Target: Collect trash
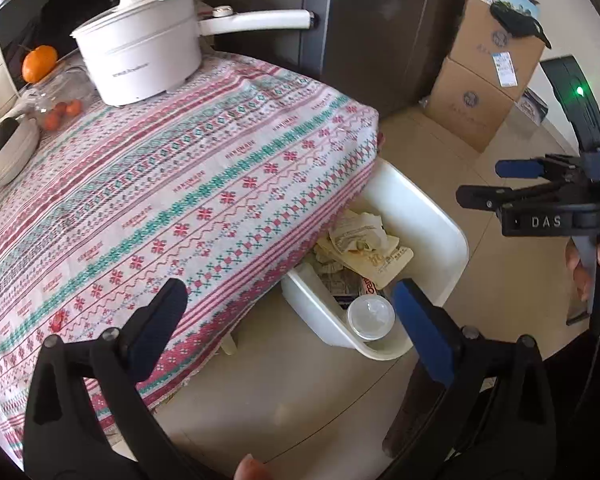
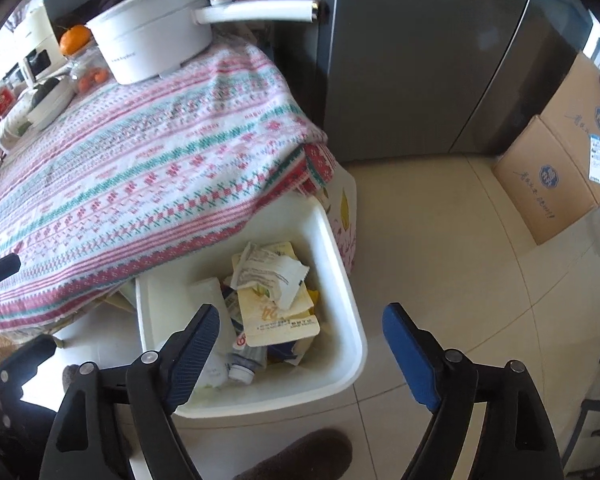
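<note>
A white bin (image 1: 420, 216) stands on the floor, half under the edge of the table. It holds crumpled paper (image 1: 360, 232), a yellow pouch (image 1: 384, 264) and a clear round lid (image 1: 370, 316). My left gripper (image 1: 288, 296) hangs open above the bin's near end with nothing between its blue pads. In the right wrist view my right gripper (image 2: 302, 314) is open and empty over the same bin (image 2: 356, 312), above the paper (image 2: 268, 272), the pouch (image 2: 276, 320) and a small bottle (image 2: 244, 364). The left wrist view shows the right gripper (image 1: 480, 182) from the side, at the right edge.
The table wears a pink and green patterned cloth (image 1: 180, 180) and carries a white pot (image 1: 140, 64) with a long handle, oranges (image 1: 40, 62) and dishes. A grey fridge (image 2: 420, 60) and stacked cardboard boxes (image 1: 484, 80) stand behind. A person's brown slipper (image 2: 300, 456) is near the bin.
</note>
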Demonstrator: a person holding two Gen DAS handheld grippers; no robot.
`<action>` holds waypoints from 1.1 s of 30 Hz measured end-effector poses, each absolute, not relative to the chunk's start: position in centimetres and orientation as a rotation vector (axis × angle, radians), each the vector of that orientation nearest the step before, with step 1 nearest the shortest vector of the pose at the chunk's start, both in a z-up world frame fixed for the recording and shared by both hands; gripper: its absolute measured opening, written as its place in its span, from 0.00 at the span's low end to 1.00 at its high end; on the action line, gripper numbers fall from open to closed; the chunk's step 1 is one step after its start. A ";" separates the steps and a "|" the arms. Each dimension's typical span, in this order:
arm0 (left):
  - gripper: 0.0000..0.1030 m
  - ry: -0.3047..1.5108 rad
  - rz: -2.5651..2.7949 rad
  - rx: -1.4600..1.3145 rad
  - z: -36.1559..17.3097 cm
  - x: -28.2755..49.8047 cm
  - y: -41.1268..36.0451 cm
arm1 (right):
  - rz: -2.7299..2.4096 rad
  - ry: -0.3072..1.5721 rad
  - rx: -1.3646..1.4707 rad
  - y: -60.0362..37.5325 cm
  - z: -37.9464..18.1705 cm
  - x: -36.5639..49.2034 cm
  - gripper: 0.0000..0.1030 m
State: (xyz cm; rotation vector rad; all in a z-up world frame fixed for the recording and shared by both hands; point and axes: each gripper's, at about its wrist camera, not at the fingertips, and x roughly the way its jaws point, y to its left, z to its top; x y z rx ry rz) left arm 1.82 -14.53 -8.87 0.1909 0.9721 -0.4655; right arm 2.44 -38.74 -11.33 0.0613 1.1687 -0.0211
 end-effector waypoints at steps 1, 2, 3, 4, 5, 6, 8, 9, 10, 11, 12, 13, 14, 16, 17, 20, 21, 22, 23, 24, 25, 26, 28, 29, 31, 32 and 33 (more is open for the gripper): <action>0.99 0.964 -0.456 0.164 -8.4 1.6 -14.0 | -0.022 1.143 0.062 -38.5 -10.7 2.0 0.87; 0.99 0.976 -0.442 0.143 -7.9 1.4 -13.4 | -0.020 1.120 0.065 -38.3 -10.1 1.7 0.92; 0.99 0.967 -0.421 0.121 -7.4 1.2 -12.9 | -0.017 1.091 0.070 -38.1 -9.5 1.3 0.97; 0.99 0.950 -0.403 0.099 -6.8 0.9 -12.3 | -0.013 1.058 0.077 -37.8 -8.7 0.8 1.00; 0.99 0.928 -0.383 0.086 -6.1 0.4 -11.8 | -0.008 1.025 0.083 -37.6 -7.9 0.2 1.00; 0.99 0.909 -0.366 0.083 -5.7 0.0 -11.5 | -0.003 0.990 0.089 -37.1 -7.0 -0.4 1.00; 0.99 0.865 -0.335 0.083 -4.8 -1.2 -10.8 | 0.005 0.959 0.094 -36.3 -6.0 -1.3 1.00; 0.99 0.844 -0.320 0.086 -4.4 -1.8 -10.6 | 0.006 0.947 0.089 -35.8 -5.6 -1.9 1.00; 0.99 0.828 -0.305 0.089 -4.0 -2.1 -10.3 | 0.003 0.936 0.085 -35.4 -5.3 -2.3 1.00; 0.99 0.810 -0.292 0.092 -3.7 -2.6 -10.1 | 0.002 0.925 0.083 -35.0 -4.9 -2.8 1.00; 0.99 0.793 -0.281 0.092 -3.5 -3.0 -9.8 | 0.004 0.915 0.083 -34.7 -4.6 -3.2 1.00; 0.99 0.778 -0.273 0.090 -3.3 -3.5 -9.5 | 0.005 0.901 0.084 -34.4 -4.2 -3.7 1.00; 0.99 0.768 -0.272 0.088 -3.2 -3.8 -9.3 | 0.006 0.883 0.084 -34.0 -3.7 -4.3 1.00; 0.99 0.764 -0.270 0.083 -3.2 -4.4 -8.9 | 0.009 0.844 0.082 -33.4 -2.9 -5.4 1.00; 0.99 0.762 -0.268 0.081 -3.1 -4.6 -8.8 | 0.011 0.829 0.082 -33.0 -2.6 -6.0 1.00; 0.99 0.752 -0.256 0.077 -3.1 -5.1 -8.3 | 0.017 0.793 0.077 -32.3 -2.0 -7.0 1.00; 0.99 0.747 -0.252 0.077 -2.9 -5.3 -8.1 | 0.019 0.783 0.071 -32.1 -1.9 -7.2 1.00; 0.99 0.742 -0.251 0.077 -2.9 -5.3 -8.1 | 0.019 0.774 0.065 -31.8 -1.8 -7.3 1.00; 0.99 0.736 -0.249 0.078 -2.8 -5.4 -8.0 | 0.018 0.766 0.060 -31.6 -1.7 -7.4 1.00; 0.99 0.731 -0.243 0.078 -2.7 -5.5 -8.1 | 0.018 0.758 0.054 -31.4 -1.6 -7.5 1.00; 0.99 0.726 -0.239 0.079 -2.7 -5.6 -8.0 | 0.018 0.751 0.047 -31.1 -1.5 -7.5 1.00; 0.99 0.725 -0.238 0.080 -2.7 -5.6 -8.0 | 0.015 0.746 0.043 -31.0 -1.6 -7.5 1.00; 0.99 0.726 -0.236 0.080 -2.8 -5.5 -8.0 | 0.006 0.746 0.038 -30.8 -1.8 -7.2 1.00; 0.99 0.728 -0.235 0.079 -2.9 -5.4 -8.0 | 0.006 0.751 0.040 -30.8 -1.9 -7.1 1.00; 0.99 0.732 -0.234 0.072 -2.9 -5.4 -7.9 | 0.009 0.765 0.050 -30.7 -2.2 -6.9 1.00; 0.99 0.734 -0.234 0.069 -3.0 -5.3 -7.8 | 0.012 0.769 0.052 -30.7 -2.3 -6.9 1.00; 0.99 0.736 -0.233 0.067 -3.0 -5.3 -7.8 | 0.014 0.773 0.053 -30.6 -2.3 -6.9 1.00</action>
